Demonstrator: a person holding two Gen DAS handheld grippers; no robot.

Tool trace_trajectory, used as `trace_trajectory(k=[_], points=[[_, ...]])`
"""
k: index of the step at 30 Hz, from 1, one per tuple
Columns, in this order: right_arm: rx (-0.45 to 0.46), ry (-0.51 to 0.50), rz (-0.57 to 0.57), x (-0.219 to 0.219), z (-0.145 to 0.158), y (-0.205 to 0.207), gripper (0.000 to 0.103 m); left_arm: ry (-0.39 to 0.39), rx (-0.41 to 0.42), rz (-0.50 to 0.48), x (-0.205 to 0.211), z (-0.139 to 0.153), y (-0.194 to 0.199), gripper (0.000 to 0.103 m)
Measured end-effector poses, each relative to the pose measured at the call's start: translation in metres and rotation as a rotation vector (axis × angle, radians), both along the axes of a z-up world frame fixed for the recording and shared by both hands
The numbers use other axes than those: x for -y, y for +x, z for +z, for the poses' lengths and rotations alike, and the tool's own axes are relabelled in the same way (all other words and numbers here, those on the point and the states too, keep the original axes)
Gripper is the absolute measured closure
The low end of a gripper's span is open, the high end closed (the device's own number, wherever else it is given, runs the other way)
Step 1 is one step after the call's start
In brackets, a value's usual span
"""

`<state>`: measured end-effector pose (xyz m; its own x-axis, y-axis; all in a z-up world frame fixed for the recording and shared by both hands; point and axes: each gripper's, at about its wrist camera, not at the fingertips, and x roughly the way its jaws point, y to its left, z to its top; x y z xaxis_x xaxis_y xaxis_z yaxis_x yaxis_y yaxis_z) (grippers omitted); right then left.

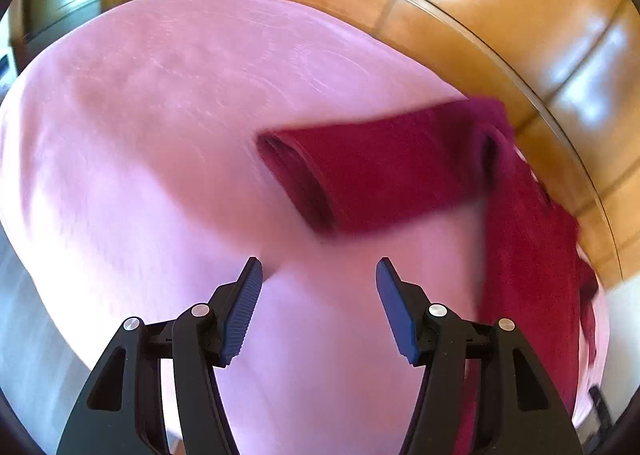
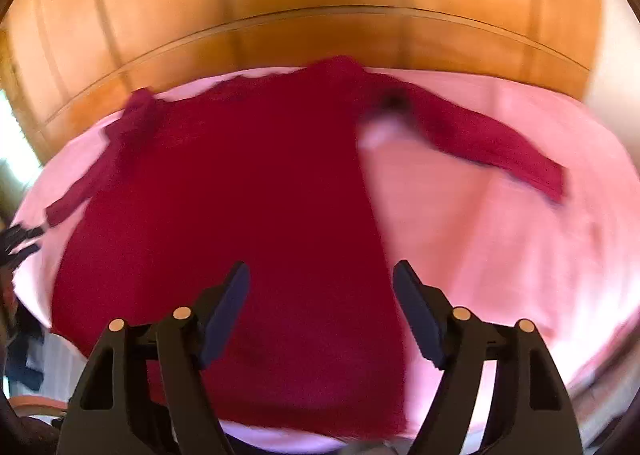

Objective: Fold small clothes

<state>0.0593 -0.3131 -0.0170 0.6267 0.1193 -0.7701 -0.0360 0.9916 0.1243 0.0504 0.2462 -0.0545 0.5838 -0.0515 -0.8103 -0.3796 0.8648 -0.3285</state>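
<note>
Sweater lies spread flat on the pink bed, both sleeves out and unfolded, with the left claw and right claw open and empty above it; next, I judge, comes gripping 1 sleeve to fold inward.

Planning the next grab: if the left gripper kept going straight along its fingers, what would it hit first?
Probably the bare pink cover. The open left gripper points just short of the red sweater's sleeve cuff, though blur leaves depth unclear.
</note>
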Motion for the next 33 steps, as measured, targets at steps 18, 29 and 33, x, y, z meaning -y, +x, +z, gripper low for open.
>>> trace_trajectory(k=[18, 29, 33], points=[[-0.027, -0.023, 0.149, -0.104, -0.068, 0.048, 0.002, 0.289, 0.019, 0.116, -0.093, 0.051, 0.070, 0.098], [-0.017, -0.039, 0.154, -0.098, -0.066, 0.048, 0.002, 0.354, -0.114, 0.175, -0.135, 0.034, 0.115, 0.074], [-0.008, -0.040, 0.149, -0.100, -0.067, 0.049, 0.002, 0.327, -0.052, 0.192, -0.113, 0.041, 0.087, 0.051]])
